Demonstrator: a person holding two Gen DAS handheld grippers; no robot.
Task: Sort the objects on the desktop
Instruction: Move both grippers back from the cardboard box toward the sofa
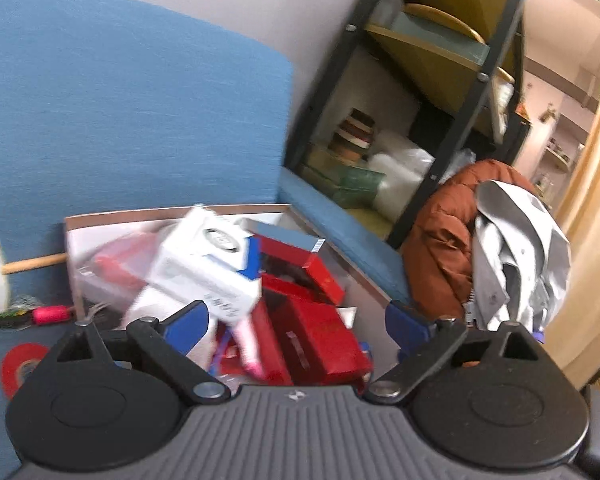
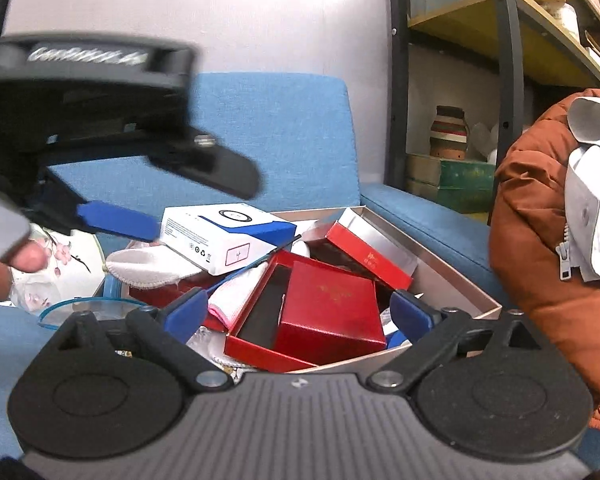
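A shallow open cardboard box (image 2: 452,280) on a blue sofa holds a pile of objects. A white-and-blue carton (image 2: 224,238) lies on top of the pile; it also shows blurred in the left wrist view (image 1: 208,264). Red gift boxes (image 2: 328,312) and a red lid (image 2: 364,252) lie beside it, with white cloth (image 2: 148,266) under it. My left gripper (image 1: 296,320) is open above the pile, just in front of the carton, holding nothing. In the right wrist view its blue finger (image 2: 116,220) reaches toward the carton's left end. My right gripper (image 2: 296,312) is open and empty over the red boxes.
A black metal shelf (image 1: 440,120) with jars and bags stands right of the sofa. A brown jacket (image 2: 540,248) with grey clothing lies at the right. A red tape roll (image 1: 20,366) and pink item (image 1: 50,314) lie left of the box. A glass-rimmed dish (image 2: 84,306) sits at the left.
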